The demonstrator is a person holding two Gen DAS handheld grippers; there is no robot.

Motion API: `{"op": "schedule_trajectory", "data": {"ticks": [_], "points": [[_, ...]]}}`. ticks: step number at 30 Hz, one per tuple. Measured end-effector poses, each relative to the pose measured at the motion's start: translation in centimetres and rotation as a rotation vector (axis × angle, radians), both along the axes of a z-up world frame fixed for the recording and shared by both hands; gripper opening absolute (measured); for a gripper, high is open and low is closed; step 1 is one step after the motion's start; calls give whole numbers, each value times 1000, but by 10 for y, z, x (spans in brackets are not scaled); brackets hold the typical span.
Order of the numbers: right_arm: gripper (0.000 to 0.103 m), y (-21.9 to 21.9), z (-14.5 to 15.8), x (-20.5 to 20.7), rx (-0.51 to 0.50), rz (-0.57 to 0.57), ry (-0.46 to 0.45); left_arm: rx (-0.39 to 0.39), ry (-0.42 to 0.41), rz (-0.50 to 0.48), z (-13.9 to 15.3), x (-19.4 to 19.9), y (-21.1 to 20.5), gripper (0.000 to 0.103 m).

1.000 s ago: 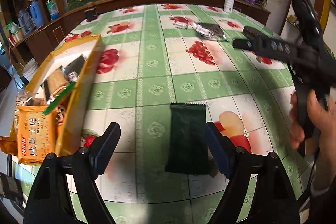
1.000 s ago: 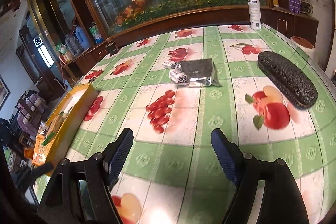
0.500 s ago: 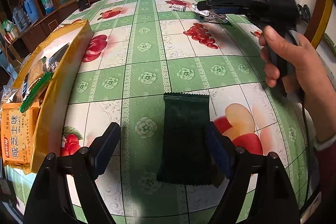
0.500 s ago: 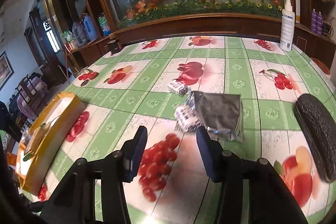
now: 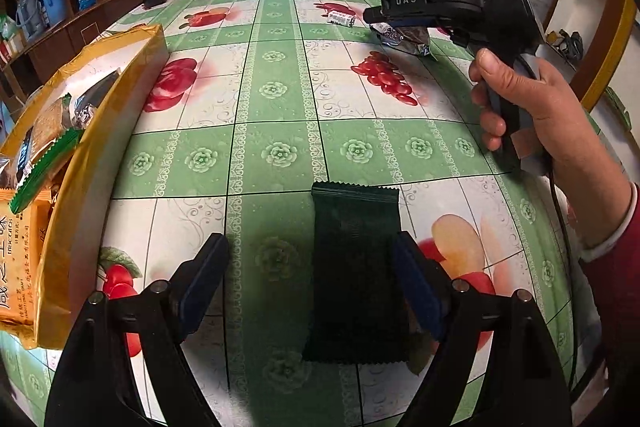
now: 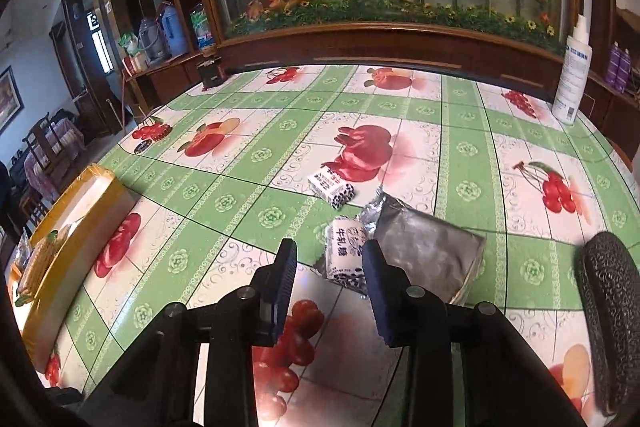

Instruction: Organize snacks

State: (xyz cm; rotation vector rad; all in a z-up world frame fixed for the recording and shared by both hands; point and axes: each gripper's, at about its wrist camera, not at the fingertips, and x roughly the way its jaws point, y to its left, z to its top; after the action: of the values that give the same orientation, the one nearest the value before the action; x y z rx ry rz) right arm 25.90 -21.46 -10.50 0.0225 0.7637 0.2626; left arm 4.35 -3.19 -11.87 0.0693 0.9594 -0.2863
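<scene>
A dark green snack packet [image 5: 356, 275] lies flat on the fruit-print tablecloth between the wide-open jaws of my left gripper [image 5: 310, 261], close to the right finger. My right gripper [image 6: 330, 267] is open but narrowed, low over a small white cow-print candy [image 6: 346, 253] that leans on a silver foil packet [image 6: 424, 251]. A second white candy [image 6: 332, 185] lies just beyond. The right gripper also shows in the left wrist view [image 5: 452, 11], over the foil packet [image 5: 404, 37]. A yellow box [image 5: 88, 131] with several snacks sits at the left.
A black textured case [image 6: 612, 323] lies at the right table edge. A white spray bottle [image 6: 572, 71] stands at the far right. A small black box [image 6: 210, 73] sits at the far edge. A wooden aquarium cabinet [image 6: 380, 43] runs behind the table.
My right gripper has moved forward and down to the candy and foil packet, and its jaws have narrowed. My left gripper has stayed over the green packet, tilting slightly closer.
</scene>
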Motion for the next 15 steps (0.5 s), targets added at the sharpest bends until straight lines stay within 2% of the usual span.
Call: {"op": "schedule_trajectory", "data": {"ticks": [3,7,8,10,11,12,14,15], "points": [[37,4,3,6,-15,9,-5,0,-1,2,0,0,-1,84],[34,7,-7,13,-50,0,39,-3,-2,1,0,0,0,84],[32,7,-7,12,-58,-4,36,-2,-4,0,0,0,-1,84],[18,7,-6,9,-69,-17,38,-4,-5,-1,0,0,0,83],[18,6,-6,8,-58,-15,38,-8,-5,-4,0,0,0,81],[18,5,-5,5,-45,-13,39,-12,-8,-8,0,0,0,78],[16,5,-3,-1,-24,-7,37,-28,-16,-24,3,-2,-2,55],[14,4,-2,-5,-8,-4,37,-39,-16,-34,3,-3,-3,48]]}}
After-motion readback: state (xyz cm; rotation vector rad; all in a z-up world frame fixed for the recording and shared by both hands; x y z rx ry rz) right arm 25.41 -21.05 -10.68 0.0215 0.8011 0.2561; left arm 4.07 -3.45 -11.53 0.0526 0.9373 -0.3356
